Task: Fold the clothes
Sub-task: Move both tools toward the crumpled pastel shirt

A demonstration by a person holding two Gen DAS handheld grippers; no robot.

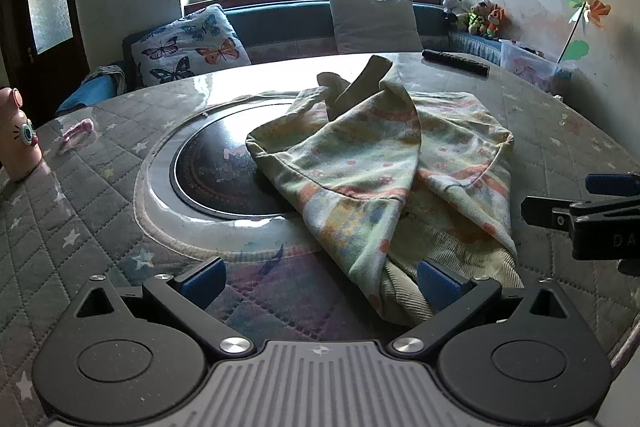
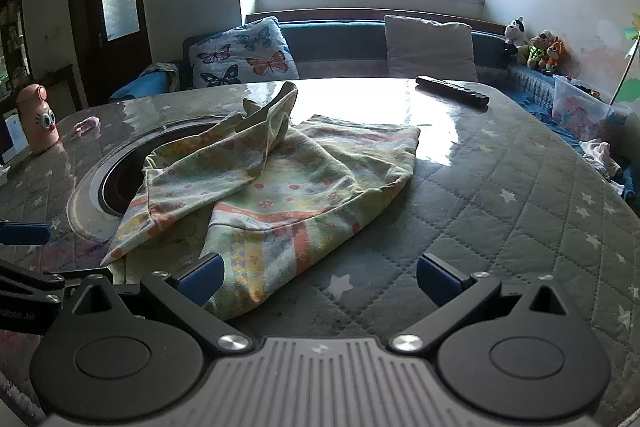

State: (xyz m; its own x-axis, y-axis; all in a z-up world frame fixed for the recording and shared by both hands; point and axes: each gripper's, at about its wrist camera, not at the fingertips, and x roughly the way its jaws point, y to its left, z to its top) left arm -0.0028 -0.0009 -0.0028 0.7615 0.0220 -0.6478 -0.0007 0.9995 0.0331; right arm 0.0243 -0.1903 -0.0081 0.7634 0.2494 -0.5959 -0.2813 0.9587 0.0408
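Note:
A pale green and yellow patterned garment [image 1: 384,167] lies crumpled on the round table, partly over the dark inset hob; it also shows in the right wrist view [image 2: 280,183]. One part is thrown across the rest and a cuff sticks up at the back. My left gripper [image 1: 320,281] is open and empty at the garment's near corner, its right pad against the cloth. My right gripper [image 2: 320,279] is open and empty at the near edge, its left pad [image 2: 200,277] over the hem. The right gripper shows at the right edge of the left view [image 1: 592,211].
The table has a grey quilted star cover [image 2: 520,211] under glass, with a round dark hob [image 1: 224,171] in the middle. A black remote [image 2: 452,90] lies at the back. A pink bottle [image 2: 38,119] stands far left. A cushioned bench runs behind.

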